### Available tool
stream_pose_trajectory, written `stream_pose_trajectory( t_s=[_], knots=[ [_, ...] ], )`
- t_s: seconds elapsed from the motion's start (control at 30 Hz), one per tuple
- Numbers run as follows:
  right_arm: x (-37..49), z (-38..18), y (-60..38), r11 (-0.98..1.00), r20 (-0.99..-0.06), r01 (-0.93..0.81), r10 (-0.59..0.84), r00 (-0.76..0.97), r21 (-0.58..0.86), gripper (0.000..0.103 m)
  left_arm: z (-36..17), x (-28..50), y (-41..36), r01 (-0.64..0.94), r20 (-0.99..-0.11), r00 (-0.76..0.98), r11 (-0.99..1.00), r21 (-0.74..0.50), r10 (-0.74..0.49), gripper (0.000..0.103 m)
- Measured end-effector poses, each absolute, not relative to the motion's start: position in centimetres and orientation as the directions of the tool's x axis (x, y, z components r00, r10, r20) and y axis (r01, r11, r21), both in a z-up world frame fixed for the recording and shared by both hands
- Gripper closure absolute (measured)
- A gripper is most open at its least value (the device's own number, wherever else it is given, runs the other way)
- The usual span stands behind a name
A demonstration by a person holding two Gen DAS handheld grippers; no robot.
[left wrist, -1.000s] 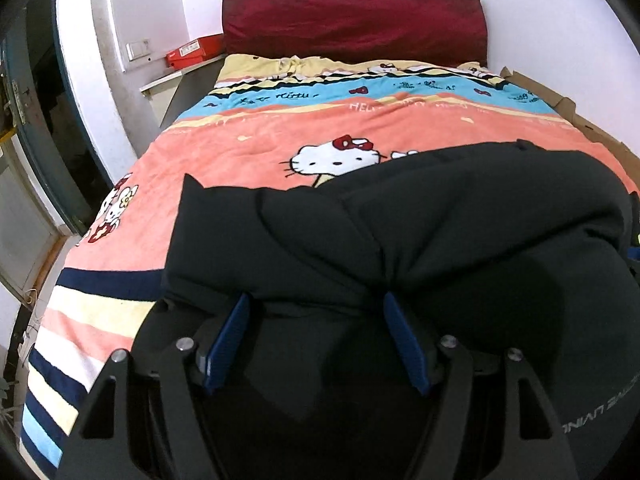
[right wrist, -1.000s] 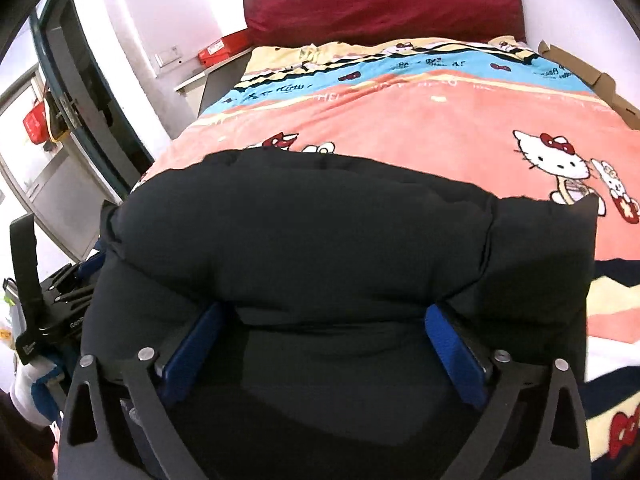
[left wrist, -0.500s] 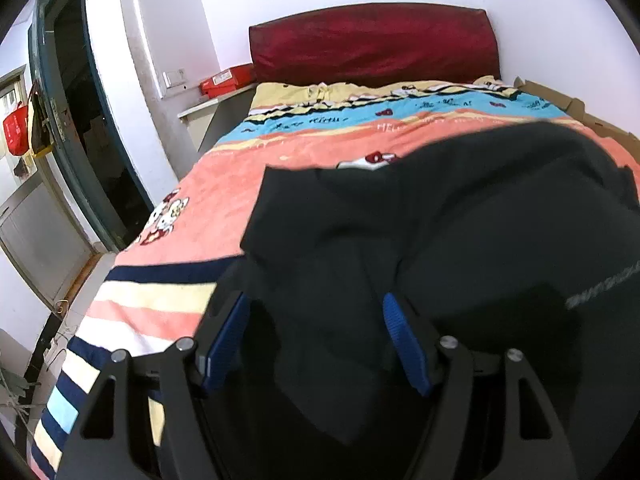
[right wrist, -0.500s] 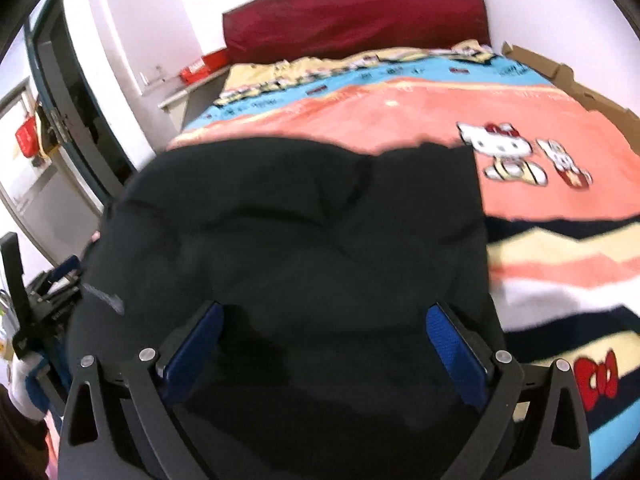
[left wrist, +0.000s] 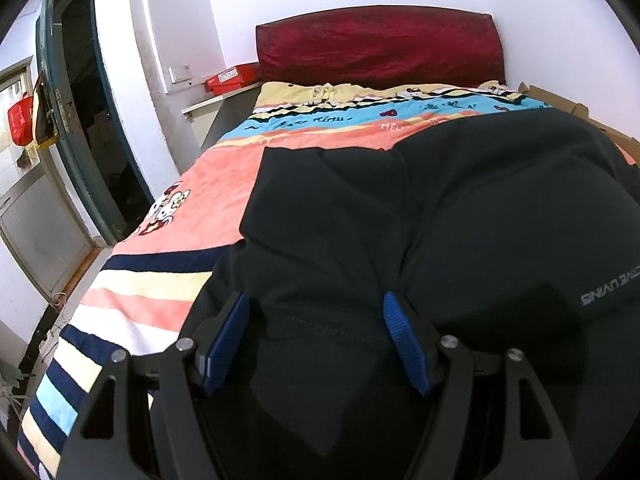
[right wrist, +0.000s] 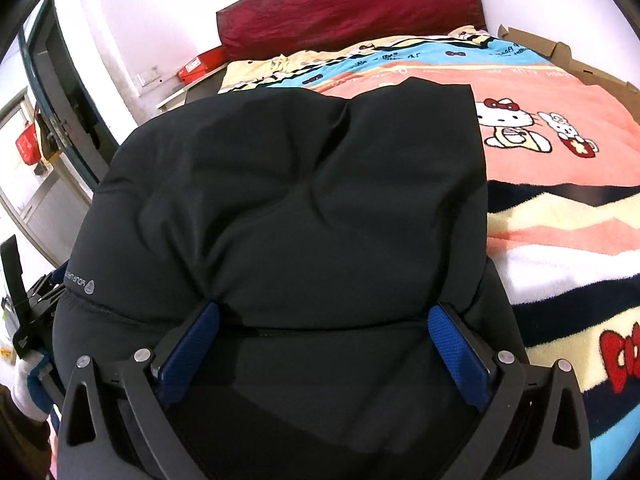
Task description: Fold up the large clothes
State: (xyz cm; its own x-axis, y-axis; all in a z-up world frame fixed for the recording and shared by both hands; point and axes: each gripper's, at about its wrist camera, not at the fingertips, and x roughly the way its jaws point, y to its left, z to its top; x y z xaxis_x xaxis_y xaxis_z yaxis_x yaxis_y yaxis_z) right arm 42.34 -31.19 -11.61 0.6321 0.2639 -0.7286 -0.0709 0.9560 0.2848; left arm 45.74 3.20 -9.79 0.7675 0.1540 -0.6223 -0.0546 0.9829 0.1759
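Note:
A large black padded jacket (left wrist: 460, 216) lies bunched on the bed, also filling the right wrist view (right wrist: 296, 200). My left gripper (left wrist: 316, 320) has its blue-padded fingers (left wrist: 404, 340) closed on a thick fold of the jacket's near left edge. My right gripper (right wrist: 328, 324) has its fingers (right wrist: 452, 352) wider apart, clamped around a bulky fold of the jacket's near right edge. Grey lettering shows on the fabric (left wrist: 608, 288). The jacket's underside and the bed below it are hidden.
The bed carries a Hello Kitty blanket (right wrist: 552, 148) with coral, cream, blue and navy stripes. A dark red headboard (left wrist: 380, 48) stands at the far end. An open doorway (left wrist: 96, 128) is left. A red box (left wrist: 232, 78) sits on a shelf. Cardboard (right wrist: 560, 56) lines the right side.
Both grippers have pulled back and tilted with the jacket in them; the jacket has shifted toward the foot of the bed and more striped blanket shows at the sides.

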Motion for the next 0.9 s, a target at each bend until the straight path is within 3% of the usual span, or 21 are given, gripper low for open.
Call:
stream_pose_trajectory(
  t_s=[0.5, 0.7, 0.9],
  knots=[
    [39.9, -9.0, -32.3, 0.973, -0.747, -0.039, 0.201, 0.634, 0.228, 0.001, -8.2, 44.1, 3.6, -0.037, -0.657, 0.741, 0.986, 0.165, 0.138, 0.034],
    [38.6, -7.1, -35.0, 0.964, -0.73, -0.009, 0.206, 0.652, 0.264, 0.001, -5.7, 42.6, 6.5, -0.039, -0.637, 0.768, 0.997, 0.062, 0.069, 0.034],
    [39.7, -8.1, -38.3, 0.929, -0.753, 0.059, 0.257, 0.606, 0.366, 0.001, -7.1, 44.5, 10.8, -0.046, -0.737, 0.676, 0.998, -0.037, 0.004, 0.034]
  ],
)
